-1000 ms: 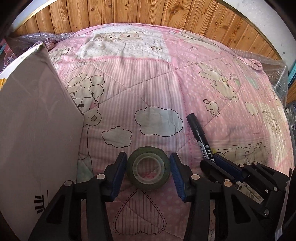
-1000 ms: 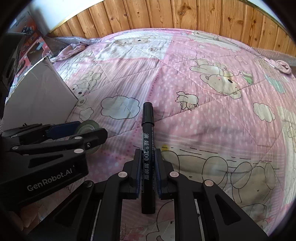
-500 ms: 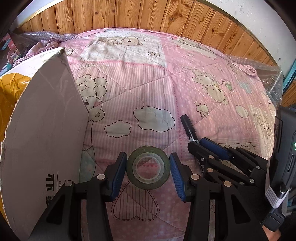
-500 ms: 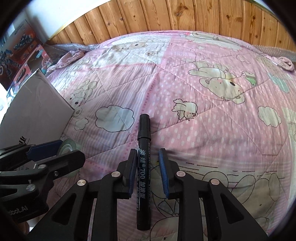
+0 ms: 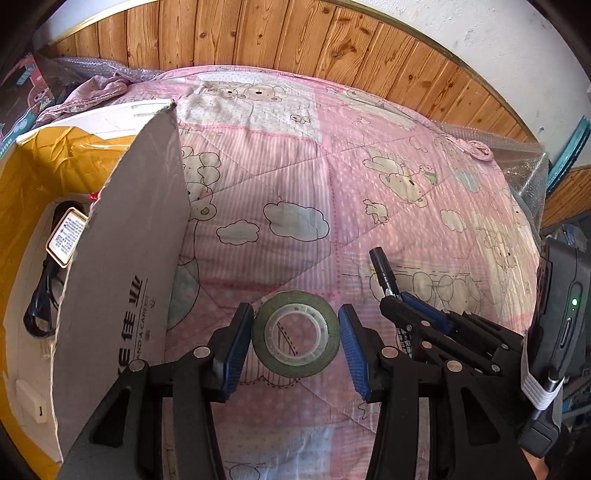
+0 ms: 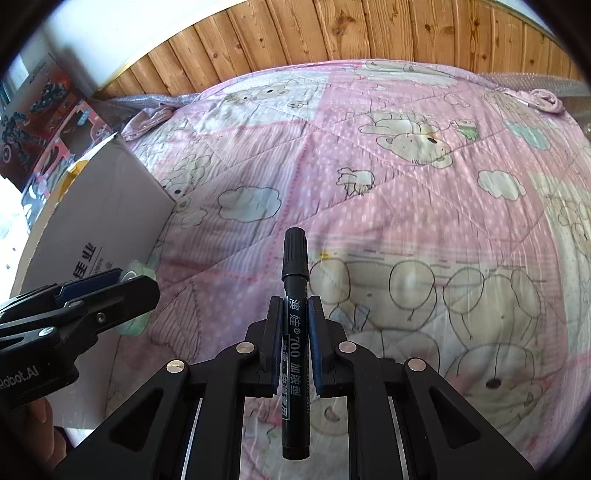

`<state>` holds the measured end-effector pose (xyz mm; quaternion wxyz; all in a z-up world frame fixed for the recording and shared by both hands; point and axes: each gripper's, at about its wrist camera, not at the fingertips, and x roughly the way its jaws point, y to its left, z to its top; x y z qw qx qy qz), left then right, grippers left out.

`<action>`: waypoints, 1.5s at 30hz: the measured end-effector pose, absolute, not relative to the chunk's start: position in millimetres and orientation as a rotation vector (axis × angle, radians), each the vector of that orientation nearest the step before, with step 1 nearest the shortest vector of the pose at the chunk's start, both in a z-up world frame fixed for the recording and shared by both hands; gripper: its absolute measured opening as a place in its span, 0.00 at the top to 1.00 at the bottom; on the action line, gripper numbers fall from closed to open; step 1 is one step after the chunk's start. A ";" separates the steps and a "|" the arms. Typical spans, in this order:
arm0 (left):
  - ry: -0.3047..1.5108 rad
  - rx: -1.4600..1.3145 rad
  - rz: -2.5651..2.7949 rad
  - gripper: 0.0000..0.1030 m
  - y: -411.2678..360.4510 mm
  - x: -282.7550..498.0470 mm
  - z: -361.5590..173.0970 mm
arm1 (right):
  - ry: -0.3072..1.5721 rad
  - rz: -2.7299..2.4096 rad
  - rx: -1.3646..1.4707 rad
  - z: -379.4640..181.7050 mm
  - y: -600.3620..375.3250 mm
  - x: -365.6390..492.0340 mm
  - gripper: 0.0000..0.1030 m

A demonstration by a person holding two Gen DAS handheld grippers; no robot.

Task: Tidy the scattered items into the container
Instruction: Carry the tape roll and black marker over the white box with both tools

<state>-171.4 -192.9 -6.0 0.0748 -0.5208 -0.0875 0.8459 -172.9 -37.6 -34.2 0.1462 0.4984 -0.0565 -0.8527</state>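
My left gripper [image 5: 295, 309] is shut on a green tape roll [image 5: 295, 301], held flat above the pink quilt. A grey cardboard box [image 5: 122, 240] with a yellow lining stands just to its left, its open inside in view. My right gripper [image 6: 294, 301] is shut on a black marker [image 6: 294, 258], whose cap points forward over the quilt. In the left wrist view the right gripper [image 5: 406, 306] and the marker [image 5: 380, 266] are close on the right. In the right wrist view the left gripper [image 6: 122, 280] and the tape roll [image 6: 135, 275] are by the box [image 6: 103, 206].
Inside the box lie a black cable with a labelled adapter [image 5: 68, 236] and a small white charger [image 5: 33, 406]. The pink bear quilt [image 5: 332, 184] spreads ahead to a wooden wall [image 5: 258, 33]. Crumpled cloth [image 5: 92, 92] lies behind the box.
Both grippers have risen; the left one now looks over the box wall into the box, tape roll still held. The right fingers, slightly apart half a second ago, are closed on the marker.
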 end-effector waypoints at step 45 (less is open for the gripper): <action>-0.331 -1.433 2.564 0.53 -213.2 -16.5 61.1 | -0.080 -2.443 1.318 32.8 -77.3 -12.7 0.87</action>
